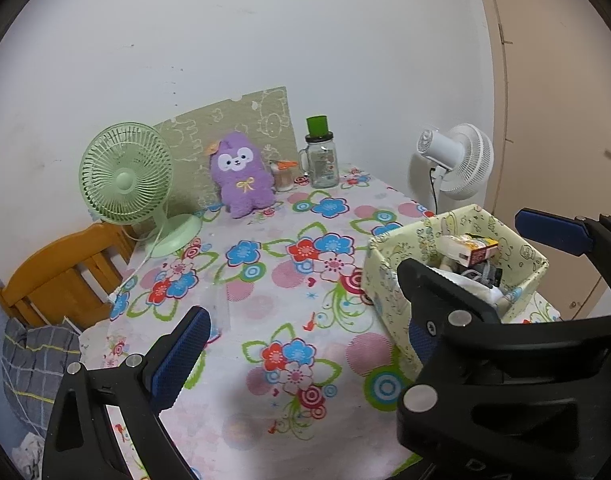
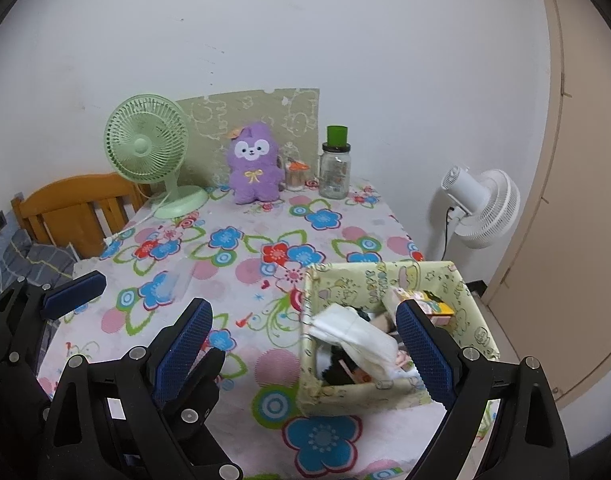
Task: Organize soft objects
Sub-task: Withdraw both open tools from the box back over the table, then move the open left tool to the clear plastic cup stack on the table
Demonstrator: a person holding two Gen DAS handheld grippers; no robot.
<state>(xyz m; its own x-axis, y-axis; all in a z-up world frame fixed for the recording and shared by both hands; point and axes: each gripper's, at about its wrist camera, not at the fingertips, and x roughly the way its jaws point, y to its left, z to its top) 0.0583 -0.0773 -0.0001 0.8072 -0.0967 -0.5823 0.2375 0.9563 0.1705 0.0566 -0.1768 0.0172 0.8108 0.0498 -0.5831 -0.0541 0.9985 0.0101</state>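
A purple plush toy sits upright at the back of the flowered table, against a green board; it also shows in the right wrist view. A pale yellow-green box at the table's right holds white cloth, dark soft items and a small carton; in the right wrist view the box lies just ahead. My left gripper is open and empty above the table's front. My right gripper is open and empty, its right finger over the box. The right gripper's fingers show in the left wrist view.
A green desk fan with a white cord stands at the back left. A glass jar with a green lid and a small orange-lidded jar stand beside the plush. A white fan stands past the table's right edge. A wooden chair is at left.
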